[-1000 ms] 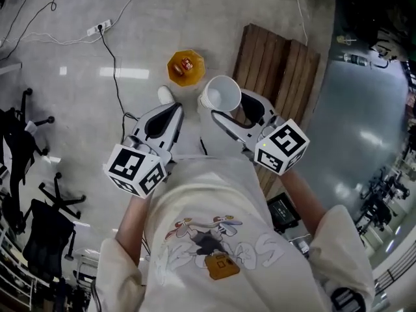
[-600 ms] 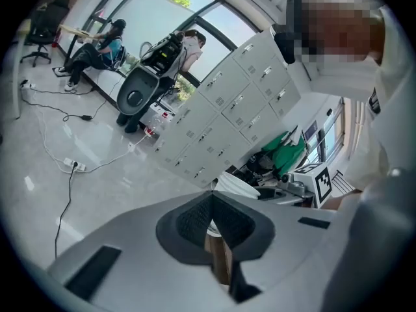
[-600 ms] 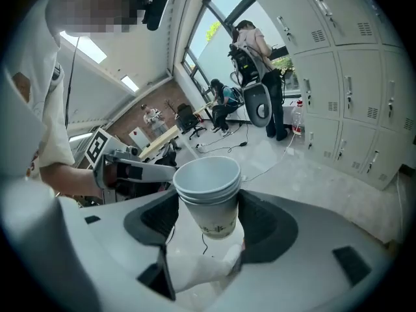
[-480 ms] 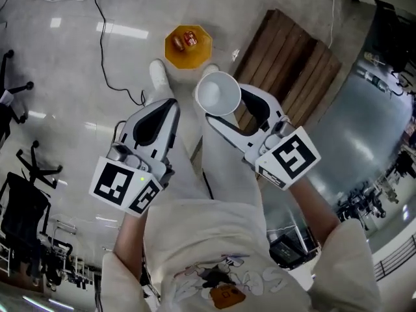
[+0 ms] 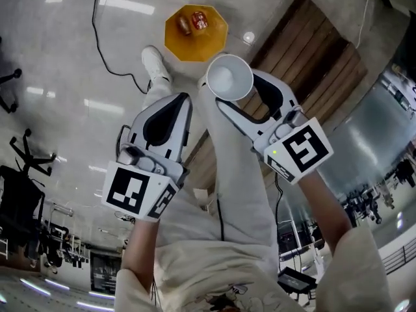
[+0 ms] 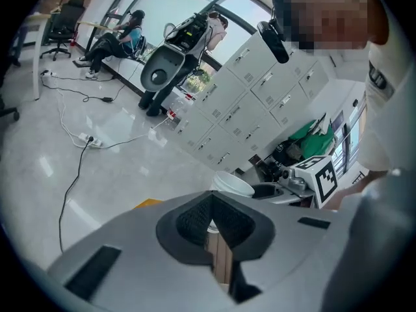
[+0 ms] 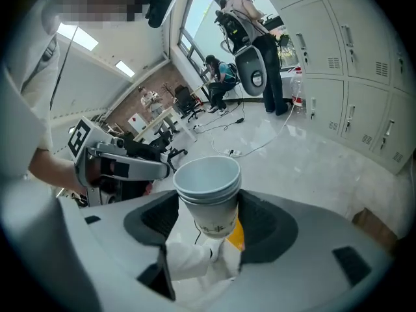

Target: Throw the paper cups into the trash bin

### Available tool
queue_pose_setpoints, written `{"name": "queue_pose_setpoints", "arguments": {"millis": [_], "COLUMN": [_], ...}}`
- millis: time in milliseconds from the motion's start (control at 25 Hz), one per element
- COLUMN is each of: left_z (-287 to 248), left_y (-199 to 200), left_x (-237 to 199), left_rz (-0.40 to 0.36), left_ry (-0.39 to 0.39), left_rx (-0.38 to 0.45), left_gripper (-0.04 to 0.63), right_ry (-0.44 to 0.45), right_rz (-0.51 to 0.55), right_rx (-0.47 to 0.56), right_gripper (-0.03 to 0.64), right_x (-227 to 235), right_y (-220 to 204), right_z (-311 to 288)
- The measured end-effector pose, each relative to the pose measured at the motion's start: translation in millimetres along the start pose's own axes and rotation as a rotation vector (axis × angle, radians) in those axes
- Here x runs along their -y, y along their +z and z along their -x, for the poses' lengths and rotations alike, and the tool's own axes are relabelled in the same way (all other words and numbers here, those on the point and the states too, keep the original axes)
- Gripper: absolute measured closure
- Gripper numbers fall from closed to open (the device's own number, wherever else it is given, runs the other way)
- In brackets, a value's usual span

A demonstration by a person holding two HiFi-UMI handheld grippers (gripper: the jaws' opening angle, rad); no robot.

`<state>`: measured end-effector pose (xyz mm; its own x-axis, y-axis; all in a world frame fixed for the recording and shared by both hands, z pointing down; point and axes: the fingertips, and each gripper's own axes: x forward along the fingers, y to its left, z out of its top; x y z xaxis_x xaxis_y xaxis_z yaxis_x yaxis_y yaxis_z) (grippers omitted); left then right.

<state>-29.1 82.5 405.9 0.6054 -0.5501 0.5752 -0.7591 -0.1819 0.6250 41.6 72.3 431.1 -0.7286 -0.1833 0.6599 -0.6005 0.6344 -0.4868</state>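
In the head view an orange trash bin (image 5: 195,32) stands on the floor ahead of the person's feet, with some rubbish inside. My right gripper (image 5: 237,91) is shut on a stack of white paper cups (image 5: 229,78), mouth up, held just short of the bin. In the right gripper view the pads press both sides of the paper cups (image 7: 208,194), and a sliver of the bin (image 7: 235,234) shows behind them. My left gripper (image 5: 177,106) hangs beside it, shut and empty. The left gripper view shows its jaws (image 6: 211,220) closed, with the cups (image 6: 231,184) beyond.
A wooden pallet (image 5: 305,51) lies right of the bin. A black cable (image 5: 107,44) runs across the floor at left. The person's white-trousered legs (image 5: 234,174) and a shoe (image 5: 153,62) are under the grippers. Office chairs (image 5: 19,194) stand far left.
The view has shifted forward and the bin has grown larger in the frame. Both grippers, the right one still holding the cups, have come closer to the bin.
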Motion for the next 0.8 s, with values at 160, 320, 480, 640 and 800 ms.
{"name": "queue_pose_setpoints", "arguments": {"millis": [160,320,480,640,800], "left_z": [-44,-85,-114,-137,-152], "left_y": [-32,-60,-88,-115,-135], "left_x": [-37,-74,-107,-136,-158], "left_rz": [0.004,0.016,0.027,0.030,0.038], "left_ry": [0.033,0.048,0.055,0.070,0.083], "left_rx": [0.000,-0.008,-0.014,-0.030,-0.049], "left_gripper": [0.589,0.589,0.589,0.589,0.589], "right_ry": [-0.008,-0.028,-0.058,-0.057,-0.040], "right_rz": [0.001,-0.031,-0.068,-0.067,-0.045], "right_rx": [-0.004,-0.010,-0.014,-0.036,-0.050], "right_gripper": [0.322,0.322,0.322,0.322,0.322], "right_x": [37,69,98,113,119], "right_y": [-30,-62,-97,-128,-144], "right_z": [-40,-70,-96,-126,-153]}}
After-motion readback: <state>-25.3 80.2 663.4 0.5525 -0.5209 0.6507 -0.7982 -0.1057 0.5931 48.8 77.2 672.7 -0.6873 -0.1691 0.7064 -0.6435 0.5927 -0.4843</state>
